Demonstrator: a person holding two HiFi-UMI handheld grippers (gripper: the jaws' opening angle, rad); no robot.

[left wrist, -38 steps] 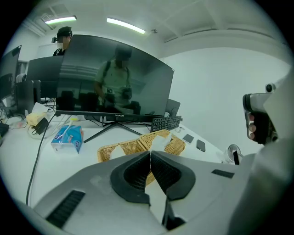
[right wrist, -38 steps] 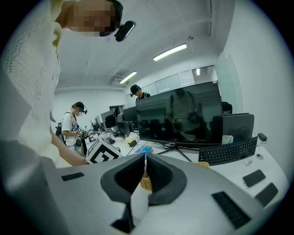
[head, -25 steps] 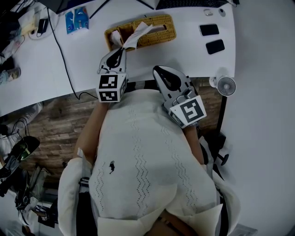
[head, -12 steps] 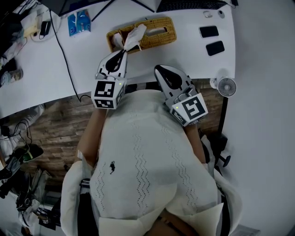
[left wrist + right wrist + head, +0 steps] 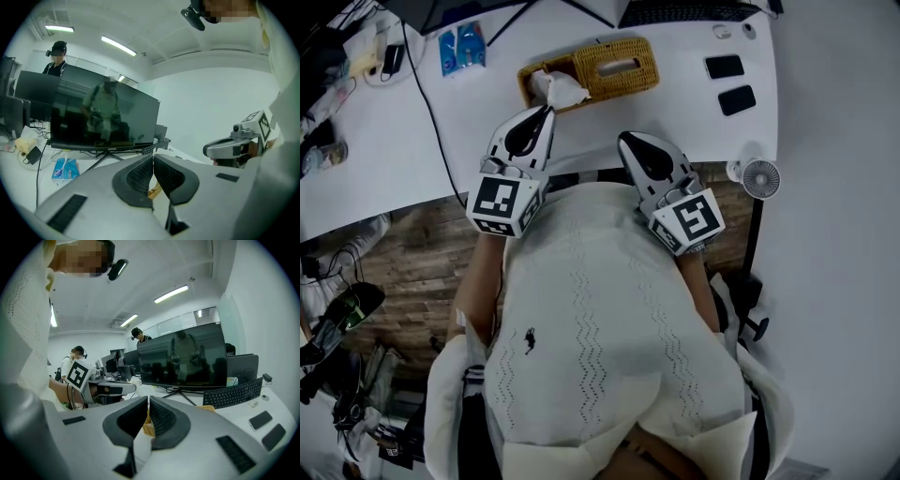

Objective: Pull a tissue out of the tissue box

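Observation:
A woven wicker tissue box (image 5: 598, 67) lies on the white desk (image 5: 412, 141), with white tissue showing in its slot. A pulled-out white tissue (image 5: 558, 89) is bunched over the box's left end and reaches down to the tip of my left gripper (image 5: 547, 110). That gripper's jaws are pressed together (image 5: 153, 157), with only a thin pale line between the pads. My right gripper (image 5: 630, 141) hovers at the desk's front edge, shut and empty (image 5: 148, 399). A strip of wicker (image 5: 204, 407) shows beyond its jaws.
Two dark phones (image 5: 725, 63) (image 5: 737, 96) lie right of the box. A blue tissue pack (image 5: 457, 44) and a black cable (image 5: 427, 103) are at the left. A keyboard (image 5: 689, 11) and a monitor (image 5: 103, 112) stand at the back. A small fan (image 5: 759, 175) is clipped by the desk's right corner.
My left gripper has drawn back toward the body and risen. The tissue that stretched from the slot to its tip has come out and now bunches by the box's left end. The right gripper stayed put.

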